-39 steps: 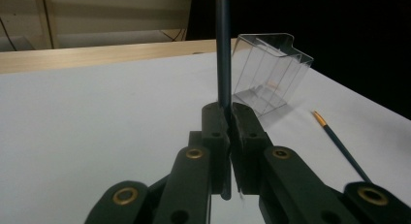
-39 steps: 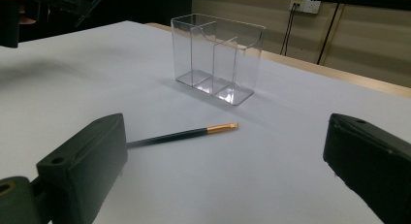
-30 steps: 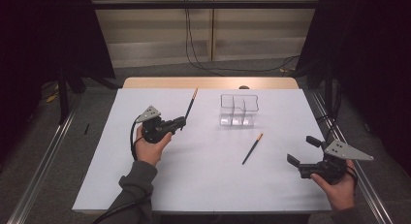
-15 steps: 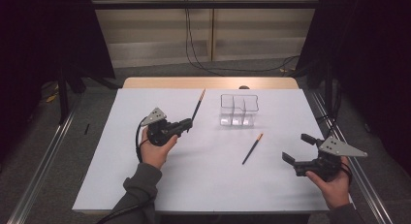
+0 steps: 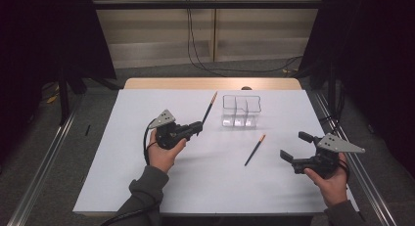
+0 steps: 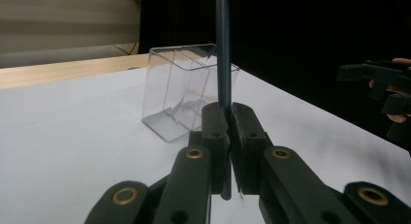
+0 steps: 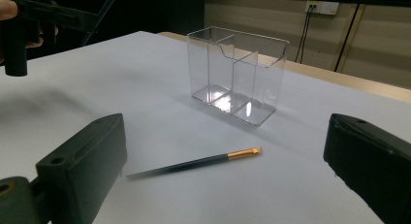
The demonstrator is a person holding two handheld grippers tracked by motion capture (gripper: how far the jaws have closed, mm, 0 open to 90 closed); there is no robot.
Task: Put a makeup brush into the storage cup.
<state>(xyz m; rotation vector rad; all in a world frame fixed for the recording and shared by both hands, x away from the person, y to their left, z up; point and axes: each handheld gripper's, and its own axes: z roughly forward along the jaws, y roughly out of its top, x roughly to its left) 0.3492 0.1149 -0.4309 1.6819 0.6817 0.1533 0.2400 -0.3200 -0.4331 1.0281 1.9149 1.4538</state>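
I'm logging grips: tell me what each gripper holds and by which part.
The left gripper clamps a dark brush near its lower handle end. The right gripper, jaws apart, holds nothing.

Clear organizer [image 5: 241, 111] at table's [image 5: 122, 187] far middle, loose brush [image 5: 255, 150] lying before it, held brush [image 5: 209, 106] to its left

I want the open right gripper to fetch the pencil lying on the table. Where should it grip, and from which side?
Probably mid-shaft on the lying pencil, from above, jaws straddling it crosswise. It lies flat and apart from the clear organizer, with bare white table on both sides, so the right gripper has room.
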